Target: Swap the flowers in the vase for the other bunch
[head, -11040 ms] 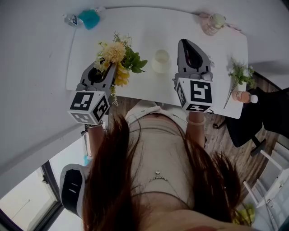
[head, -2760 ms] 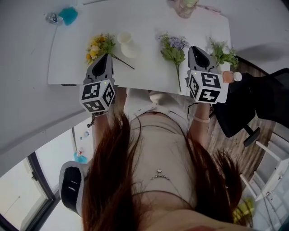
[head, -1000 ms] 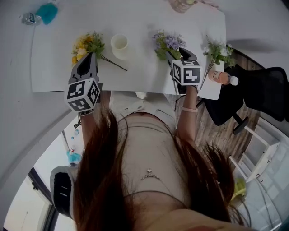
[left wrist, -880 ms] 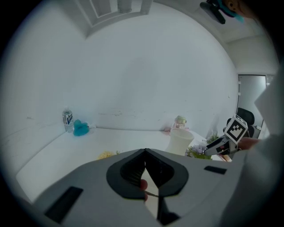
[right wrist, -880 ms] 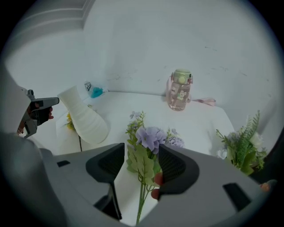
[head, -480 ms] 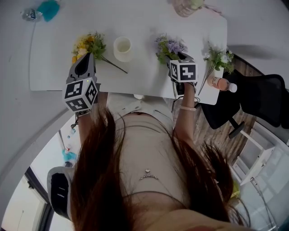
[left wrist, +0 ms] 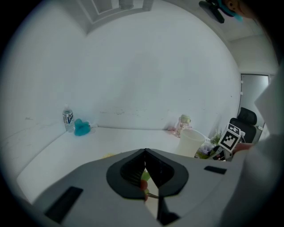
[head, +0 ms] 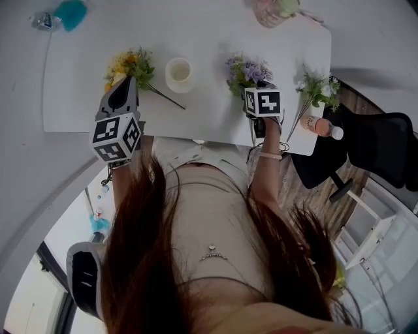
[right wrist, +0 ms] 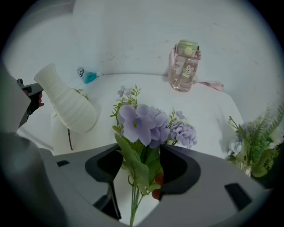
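Observation:
The white vase (head: 178, 74) stands empty at the middle of the table, also seen in the left gripper view (left wrist: 191, 142) and the right gripper view (right wrist: 66, 104). A yellow bunch (head: 130, 64) lies to its left, its stem trailing right. My left gripper (head: 122, 83) hovers at that bunch, jaws shut (left wrist: 145, 153) with nothing held. A purple bunch (head: 247, 70) lies right of the vase. My right gripper (head: 259, 85) points steeply down over it. Its jaws (right wrist: 141, 162) have just been opening and stand wide, with the purple bunch's (right wrist: 146, 124) stems and leaves between them, unpressed.
A green-and-white bunch (head: 318, 88) lies at the table's right end beside a small bottle (head: 323, 126). A pink drinking bottle (right wrist: 185, 66) stands at the far edge. A water bottle and a teal object (head: 68, 13) sit far left. A black chair (head: 385, 140) is off to the right.
My right gripper has sunk onto the purple bunch and tipped further downward. The left gripper has stayed by the yellow bunch.

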`<state>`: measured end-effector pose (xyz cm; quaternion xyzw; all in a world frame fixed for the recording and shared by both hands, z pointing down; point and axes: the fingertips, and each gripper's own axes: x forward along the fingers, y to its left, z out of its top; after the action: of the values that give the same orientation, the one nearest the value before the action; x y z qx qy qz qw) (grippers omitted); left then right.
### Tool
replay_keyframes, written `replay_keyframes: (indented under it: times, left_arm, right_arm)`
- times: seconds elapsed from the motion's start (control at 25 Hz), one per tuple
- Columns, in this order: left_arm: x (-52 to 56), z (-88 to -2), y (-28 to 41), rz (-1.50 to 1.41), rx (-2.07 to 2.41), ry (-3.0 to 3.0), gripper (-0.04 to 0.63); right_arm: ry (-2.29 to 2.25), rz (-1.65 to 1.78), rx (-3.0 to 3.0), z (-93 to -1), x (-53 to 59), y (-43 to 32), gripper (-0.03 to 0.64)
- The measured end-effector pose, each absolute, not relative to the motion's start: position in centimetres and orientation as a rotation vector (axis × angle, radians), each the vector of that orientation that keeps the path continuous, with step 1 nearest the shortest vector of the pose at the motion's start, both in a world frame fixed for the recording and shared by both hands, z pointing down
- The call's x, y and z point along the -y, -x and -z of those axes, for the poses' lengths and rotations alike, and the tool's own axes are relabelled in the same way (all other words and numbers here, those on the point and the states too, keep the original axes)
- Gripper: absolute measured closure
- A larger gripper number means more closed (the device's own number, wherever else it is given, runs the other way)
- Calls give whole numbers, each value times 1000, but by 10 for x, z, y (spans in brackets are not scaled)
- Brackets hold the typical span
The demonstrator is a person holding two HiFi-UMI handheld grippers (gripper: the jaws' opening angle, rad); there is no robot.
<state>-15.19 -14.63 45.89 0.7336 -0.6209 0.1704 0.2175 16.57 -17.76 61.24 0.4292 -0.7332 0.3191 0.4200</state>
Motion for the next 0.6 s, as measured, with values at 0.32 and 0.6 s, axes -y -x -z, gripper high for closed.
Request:
replay_keyframes:
  times: [0.32, 0.6]
  left_arm:
    - [151, -463, 159, -480, 1723, -2020, 591]
    - [149, -465, 160, -497, 1720, -2014, 591]
  right_arm:
    - [-1056, -841, 1793, -628, 179, -165, 348]
    - [-1043, -808, 1762, -638, 178, -167, 366]
